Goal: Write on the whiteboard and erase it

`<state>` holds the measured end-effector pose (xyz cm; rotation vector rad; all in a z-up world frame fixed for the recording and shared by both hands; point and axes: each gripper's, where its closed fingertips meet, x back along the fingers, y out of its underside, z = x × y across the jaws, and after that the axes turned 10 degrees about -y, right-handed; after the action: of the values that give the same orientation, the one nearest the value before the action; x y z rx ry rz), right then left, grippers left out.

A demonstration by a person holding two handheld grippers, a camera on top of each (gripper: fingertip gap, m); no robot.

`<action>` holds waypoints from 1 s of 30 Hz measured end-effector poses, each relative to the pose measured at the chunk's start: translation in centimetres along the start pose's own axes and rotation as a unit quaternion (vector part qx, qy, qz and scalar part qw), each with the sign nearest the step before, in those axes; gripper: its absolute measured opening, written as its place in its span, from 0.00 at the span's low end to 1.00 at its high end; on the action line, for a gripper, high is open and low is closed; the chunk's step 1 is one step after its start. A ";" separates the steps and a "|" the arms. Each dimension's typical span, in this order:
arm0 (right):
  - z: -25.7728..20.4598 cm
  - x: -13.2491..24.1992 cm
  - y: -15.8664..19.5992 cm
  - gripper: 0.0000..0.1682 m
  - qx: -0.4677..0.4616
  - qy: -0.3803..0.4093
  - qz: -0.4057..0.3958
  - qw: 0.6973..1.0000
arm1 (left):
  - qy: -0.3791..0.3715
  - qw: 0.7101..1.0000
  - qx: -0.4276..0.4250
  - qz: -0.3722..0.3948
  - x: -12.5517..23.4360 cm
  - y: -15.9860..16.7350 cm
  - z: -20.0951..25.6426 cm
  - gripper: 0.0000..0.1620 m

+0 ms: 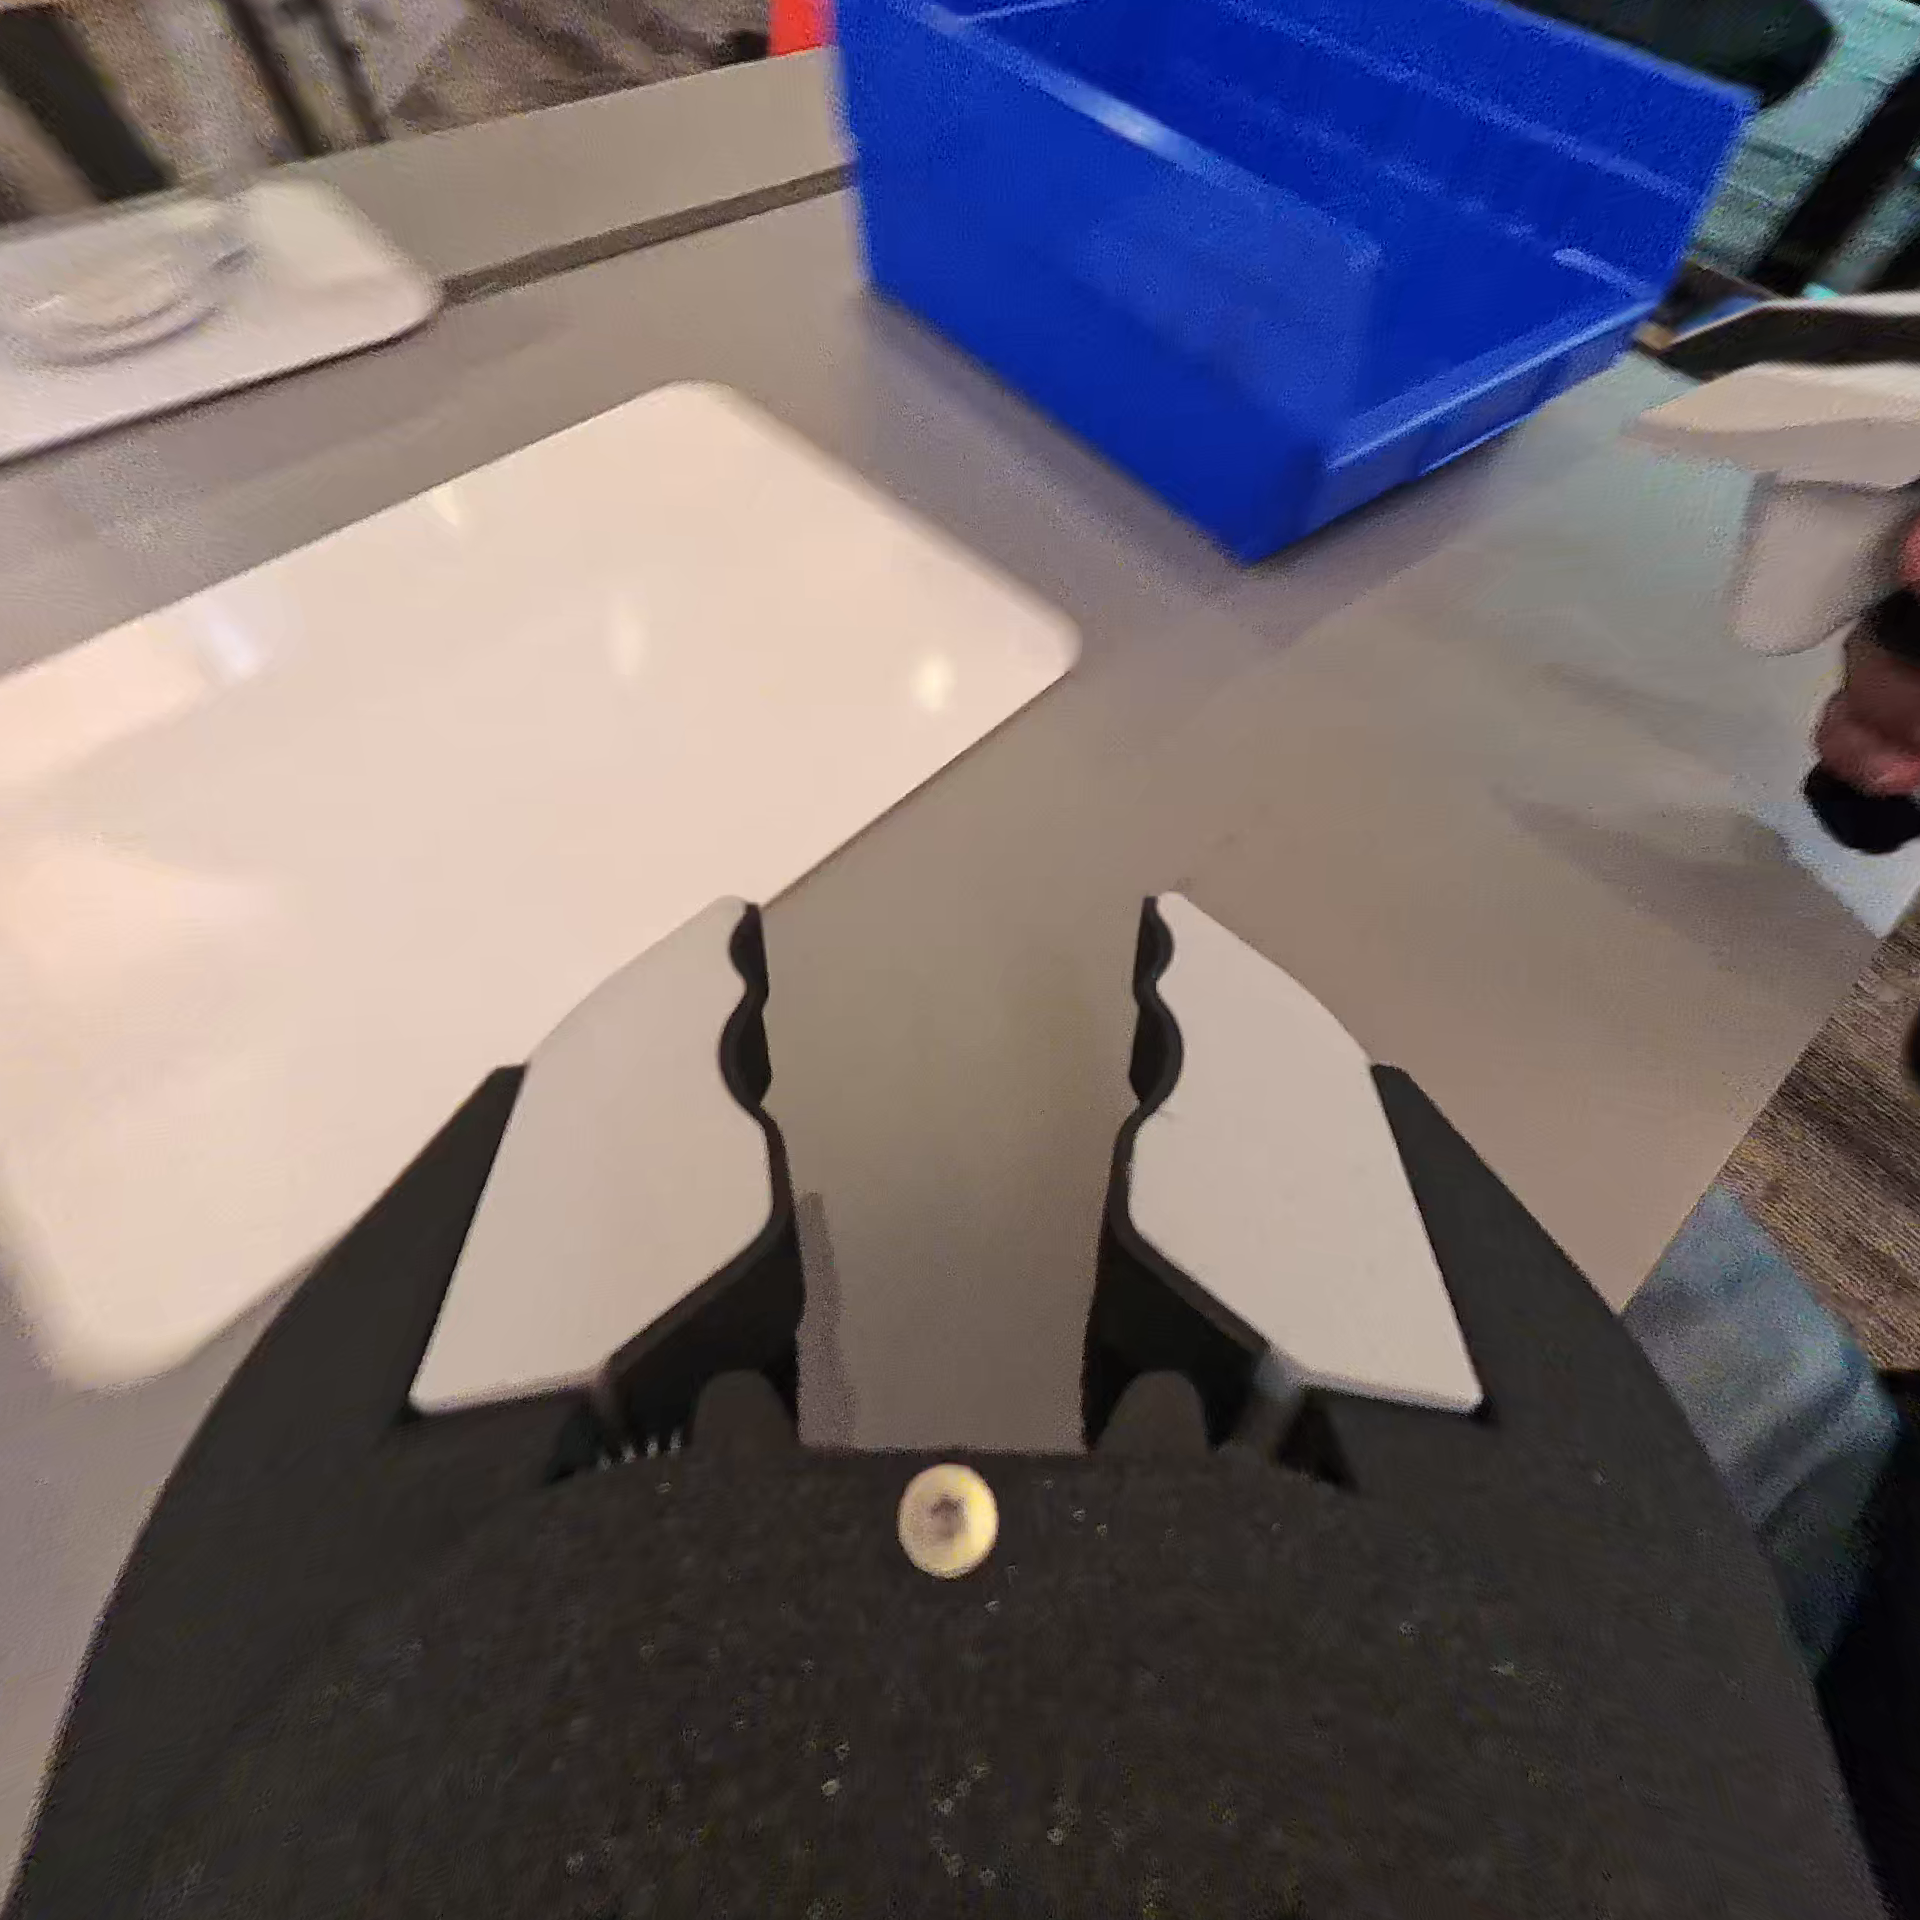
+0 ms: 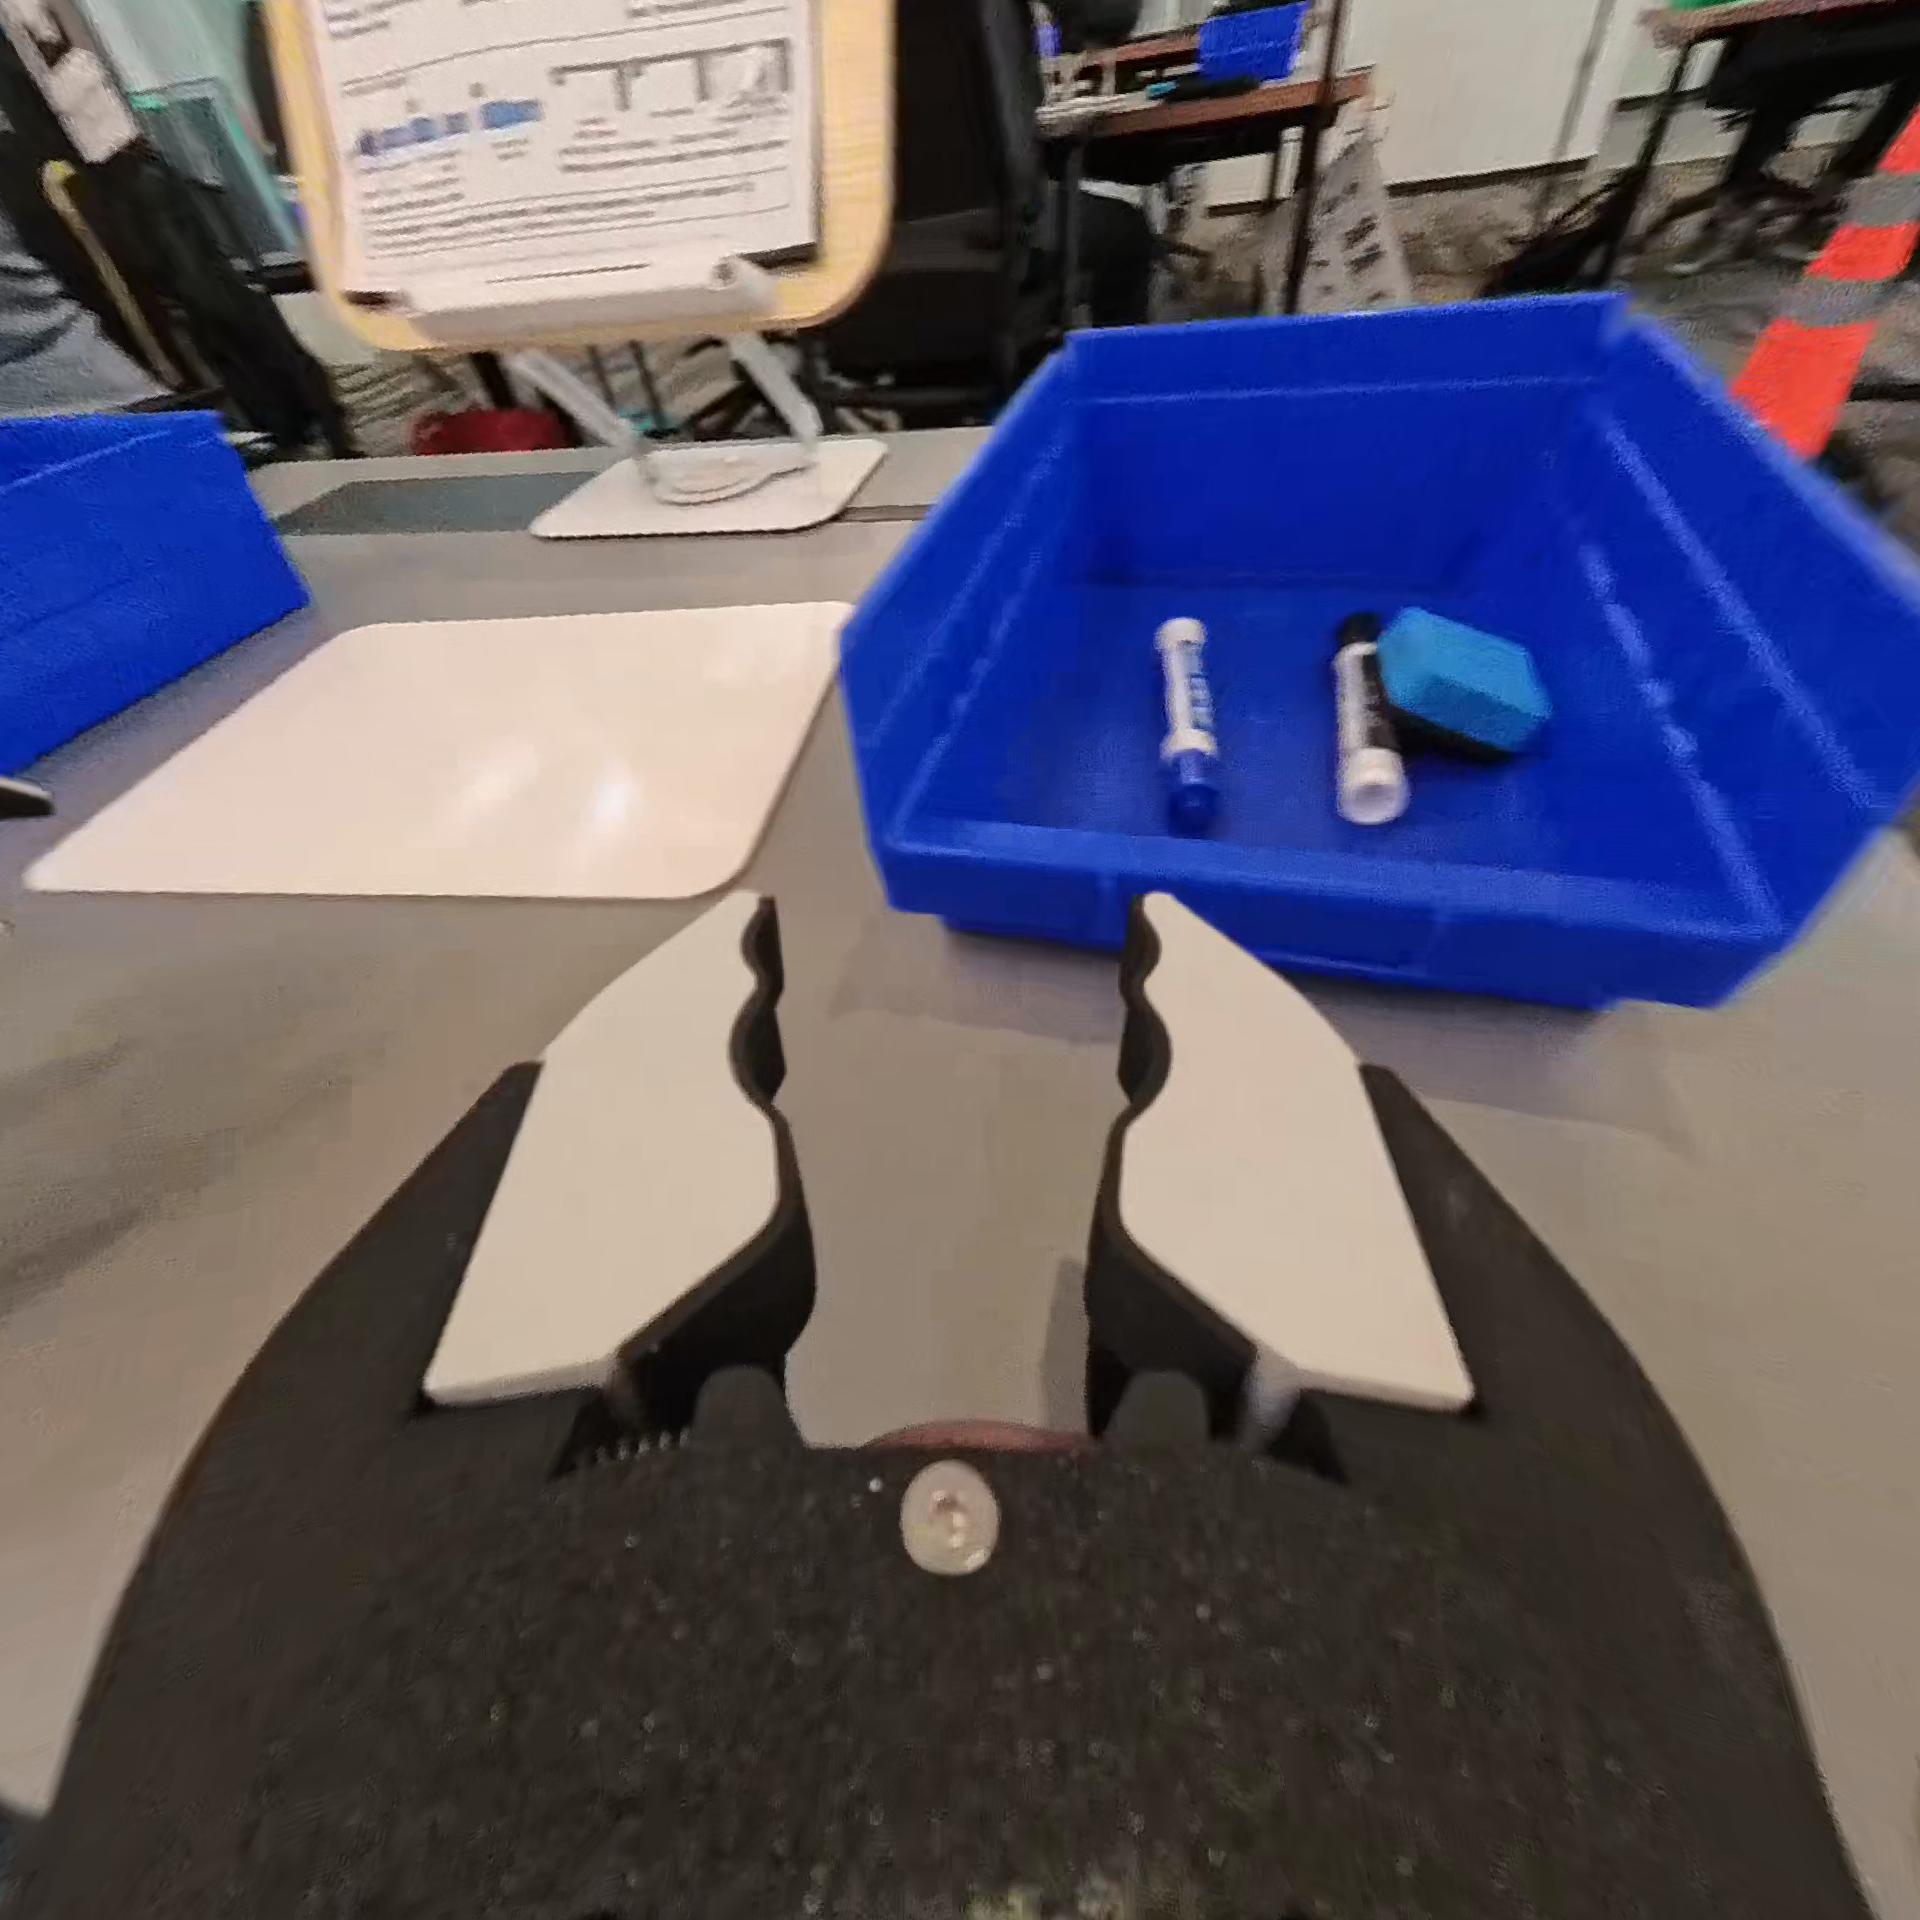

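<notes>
So the whiteboard point(image 2: 457, 758) was lying flat and blank on the grey table point(image 2: 260, 1091), and the blue bin point(image 2: 1403, 914) sat just to its right, almost touching the board's right edge. Inside the bin were 2 markers and the eraser point(image 2: 1460, 681): a blue-capped marker point(image 2: 1184, 717) on the left and a black-capped marker point(image 2: 1366, 717) to its right, with the eraser touching that second one on its far-right side. Both markers lay with their long axis running near-to-far, roughly in line with the way the right gripper point(image 2: 951, 914) was pointing, so my guess is it would have needed a wrist turn to pinch across a barrel. The right gripper was spread wide with nothing in it, hovering just short of the bin's near wall, and the markers were ahead and a bit right of it. The left gripper point(image 1: 951, 914) was also spread and empty, over the table by the board's near-right corner point(image 1: 1029, 644), with the bin farther off, so the right one looked clearly nearer to the markers
</notes>
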<state>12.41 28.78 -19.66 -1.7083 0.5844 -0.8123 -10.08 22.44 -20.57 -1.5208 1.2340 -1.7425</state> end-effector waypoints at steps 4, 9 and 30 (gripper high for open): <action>6.3 3.3 -0.2 0.37 -0.030 0.109 0.016 0.993 | 0.047 0.998 -0.034 -0.008 -8.2 -5.6 9.5 0.42; 9.2 4.4 1.2 0.38 -0.090 0.134 0.014 0.987 | 0.047 0.997 -0.003 -0.056 -17.1 -7.9 15.3 0.36; 8.9 2.4 1.4 0.02 -0.068 0.258 -0.029 0.963 | -0.085 0.993 0.073 -0.043 -13.9 -5.7 7.6 0.02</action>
<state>20.80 32.19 -21.94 -1.6412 0.9623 -1.3003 1.52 34.43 -22.66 -1.6193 0.9474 -1.6776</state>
